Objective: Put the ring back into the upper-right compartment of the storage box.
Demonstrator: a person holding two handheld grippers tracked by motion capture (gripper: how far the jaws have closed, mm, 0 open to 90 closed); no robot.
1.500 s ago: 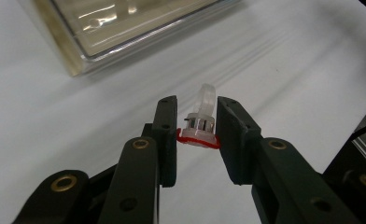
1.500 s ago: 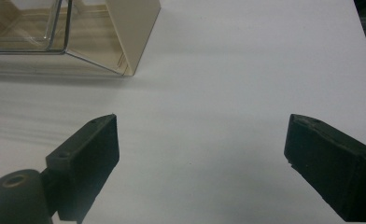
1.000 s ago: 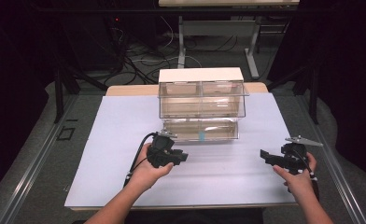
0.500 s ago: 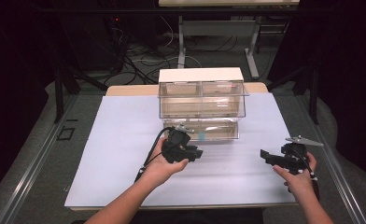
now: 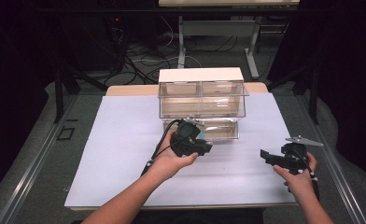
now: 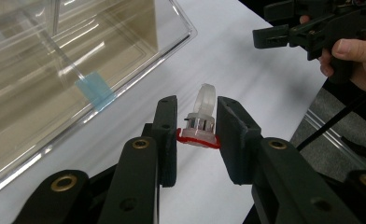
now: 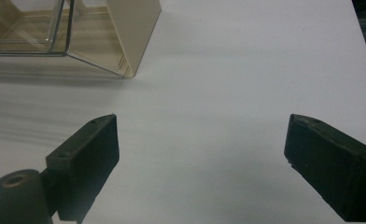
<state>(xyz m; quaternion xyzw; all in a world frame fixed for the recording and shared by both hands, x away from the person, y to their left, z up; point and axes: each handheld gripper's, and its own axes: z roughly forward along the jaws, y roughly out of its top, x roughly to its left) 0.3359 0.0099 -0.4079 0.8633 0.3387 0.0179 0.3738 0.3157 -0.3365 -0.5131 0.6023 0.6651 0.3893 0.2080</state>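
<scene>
Left gripper (image 6: 196,135): I have it clamped on a small clear plastic clip (image 6: 201,116) with a red base.
Clip's place: pinched between my two pads, raised off the white sheet (image 5: 125,140), just in front of the pulled-out drawer (image 5: 216,130).
Clip's axis: its long axis runs straight out along the jaws, red base toward the gripper body, rounded clear end pointing away past the fingertips.
Drawer cabinet (image 5: 200,93): clear, off to the left of my left jaws in the left gripper view, a blue tab (image 6: 95,91) inside the drawer.
Right gripper (image 7: 200,154): jaws wide apart, nothing between them, bare sheet below.
Spacing: right gripper well apart from the clip.
</scene>
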